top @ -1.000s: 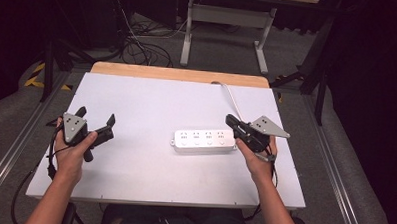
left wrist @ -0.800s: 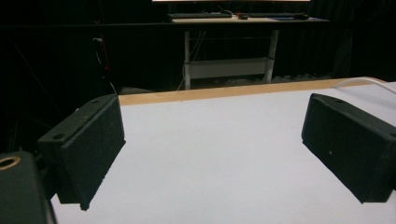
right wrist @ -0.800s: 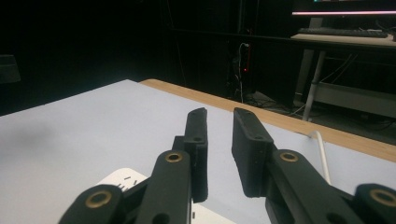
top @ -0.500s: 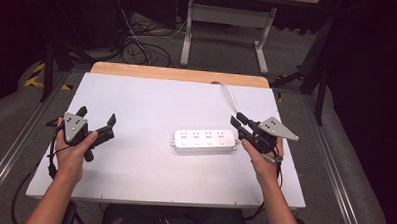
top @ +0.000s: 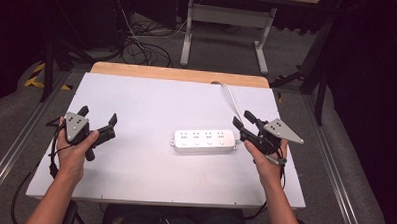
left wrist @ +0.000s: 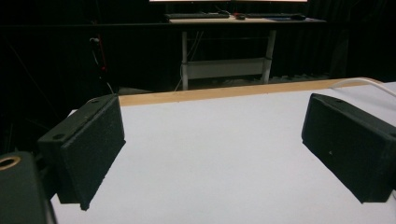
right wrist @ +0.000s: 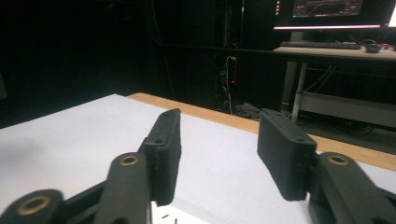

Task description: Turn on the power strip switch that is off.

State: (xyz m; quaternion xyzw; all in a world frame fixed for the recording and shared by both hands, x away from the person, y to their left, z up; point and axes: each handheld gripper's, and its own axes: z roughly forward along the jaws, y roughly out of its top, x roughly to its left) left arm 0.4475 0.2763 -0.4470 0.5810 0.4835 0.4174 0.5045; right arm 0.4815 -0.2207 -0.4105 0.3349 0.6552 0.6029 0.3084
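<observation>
While the white power strip [top: 204, 140] lies flat a little right of the middle of the table [top: 152, 95], its long side parallel to the near edge, both grippers hover over the tabletop with nothing in their jaws. The right gripper [top: 245, 124] stands just beside the strip's right end, not touching it, jaws parted by a moderate gap, as the right gripper view confirms [right wrist: 217, 140]. The left gripper [top: 97, 117] is held well apart from the strip, toward the left edge, jaws spread wide over bare table [left wrist: 212, 149]. The strip's white cable [top: 231, 97] leaves its right end and runs toward the far right corner.

The step in hand appears to be a first grasp of the strip by the right gripper. To do it well, the jaws should probably be turned to straddle the strip's short width near the right end, then lowered until the pads [right wrist: 285, 154] sit level with its side walls before closing. Care is advised to keep the cable outside the jaws, since a pinched cable could twist the strip. A slow, level approach should keep the light casing from sliding across the smooth surface.
</observation>
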